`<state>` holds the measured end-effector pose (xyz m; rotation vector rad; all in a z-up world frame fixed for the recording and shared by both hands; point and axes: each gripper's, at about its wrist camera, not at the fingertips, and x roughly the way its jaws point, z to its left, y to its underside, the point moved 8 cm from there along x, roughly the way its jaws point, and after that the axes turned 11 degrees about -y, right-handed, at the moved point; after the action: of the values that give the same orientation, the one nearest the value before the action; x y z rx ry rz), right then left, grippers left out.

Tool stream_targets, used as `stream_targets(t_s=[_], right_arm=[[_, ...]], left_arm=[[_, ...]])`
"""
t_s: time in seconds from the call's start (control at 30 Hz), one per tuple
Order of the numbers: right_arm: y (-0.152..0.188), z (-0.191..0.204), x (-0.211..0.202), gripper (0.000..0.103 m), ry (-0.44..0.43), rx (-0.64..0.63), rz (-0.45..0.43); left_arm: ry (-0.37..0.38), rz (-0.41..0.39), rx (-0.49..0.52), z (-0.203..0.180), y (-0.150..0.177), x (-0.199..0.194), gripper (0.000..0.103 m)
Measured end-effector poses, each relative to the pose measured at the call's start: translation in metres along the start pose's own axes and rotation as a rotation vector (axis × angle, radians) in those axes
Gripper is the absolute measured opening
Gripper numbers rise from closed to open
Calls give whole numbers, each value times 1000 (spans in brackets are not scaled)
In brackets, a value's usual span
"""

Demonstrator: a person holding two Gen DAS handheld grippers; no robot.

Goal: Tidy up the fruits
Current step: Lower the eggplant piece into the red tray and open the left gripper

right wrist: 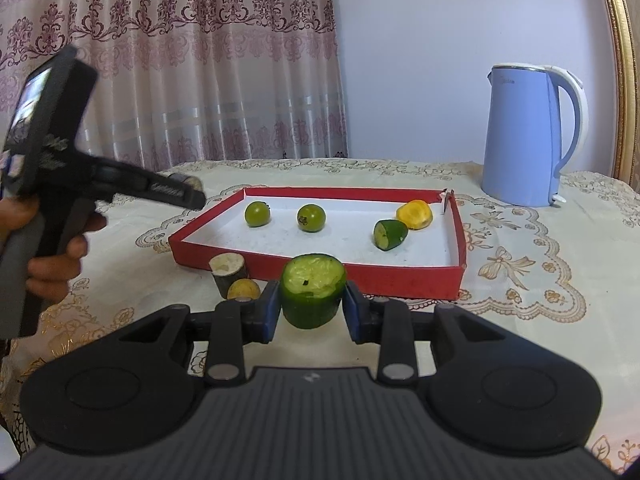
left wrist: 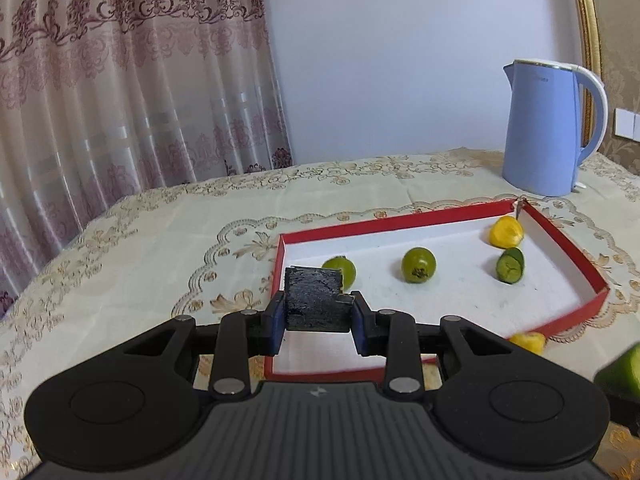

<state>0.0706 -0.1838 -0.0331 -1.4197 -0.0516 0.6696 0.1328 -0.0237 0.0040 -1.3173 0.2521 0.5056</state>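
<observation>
A red-walled box with a white floor lies on the table. In it are two green round fruits, a green cut piece and a yellow piece. My left gripper is shut on a dark blackish chunk above the box's near left corner. My right gripper is shut on a green cucumber-like piece, held in front of the box's near wall. A brown stub and a yellow piece lie outside the box.
A blue electric kettle stands behind the box at the right. The table has a cream embroidered cloth. A patterned curtain hangs behind. The left gripper's body and the hand holding it show at the left of the right wrist view.
</observation>
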Motion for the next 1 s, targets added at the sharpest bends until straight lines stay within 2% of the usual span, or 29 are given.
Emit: stream_targets(t_s=[0.67,1.0], right_arm=[[-3,2,-2,31,4,-9,3],[0,-2,1,31,12,2,12]], left_arm=[[-31,62,37,-27,-17,58,32],[-56,98,87,-47,-25,91,32]])
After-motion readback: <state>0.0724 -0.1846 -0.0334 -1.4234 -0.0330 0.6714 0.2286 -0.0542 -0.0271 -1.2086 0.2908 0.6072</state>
